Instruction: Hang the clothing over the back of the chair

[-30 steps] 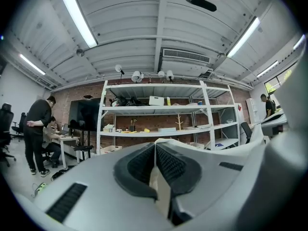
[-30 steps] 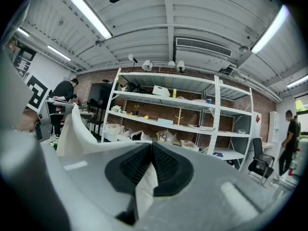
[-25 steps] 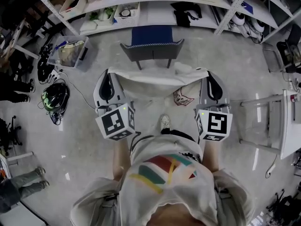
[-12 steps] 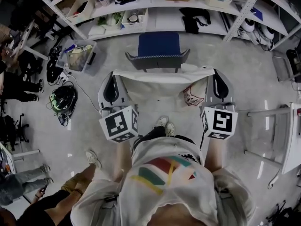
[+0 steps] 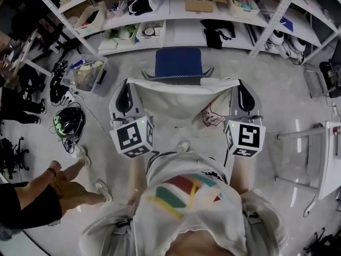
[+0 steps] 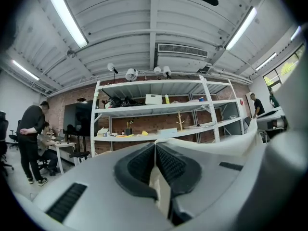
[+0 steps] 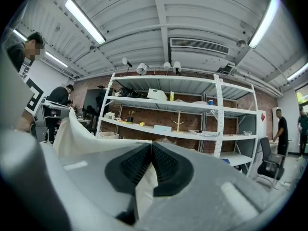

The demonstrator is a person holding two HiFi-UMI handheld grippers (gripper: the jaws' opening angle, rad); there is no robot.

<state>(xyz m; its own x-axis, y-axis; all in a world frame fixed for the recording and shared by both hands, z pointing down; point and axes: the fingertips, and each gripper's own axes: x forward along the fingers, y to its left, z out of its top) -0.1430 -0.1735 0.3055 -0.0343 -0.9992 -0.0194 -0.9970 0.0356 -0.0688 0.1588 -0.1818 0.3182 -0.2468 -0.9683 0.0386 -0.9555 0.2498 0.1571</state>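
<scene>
A white garment [image 5: 178,97] with a small printed figure [image 5: 213,113] hangs stretched between my two grippers. My left gripper [image 5: 126,84] is shut on its left corner; cloth shows pinched between the black pads [image 6: 173,166]. My right gripper [image 5: 238,84] is shut on the right corner, with a fold of cloth [image 7: 144,184] clamped in its pads [image 7: 166,165]. The chair [image 5: 178,65] has a blue seat and a grey back. It stands just beyond the garment's top edge, with its back towards me.
A long white shelf unit [image 5: 176,15] with boxes, clothes and shoes runs behind the chair. A clear bin [image 5: 85,73] and a helmet [image 5: 68,121] lie at the left. A person's legs [image 5: 58,185] are at the lower left. A white table [image 5: 327,153] stands at the right.
Both grippers have carried the spread garment forward, so its top edge now reaches the chair's back. A person has walked into view at the lower left.
</scene>
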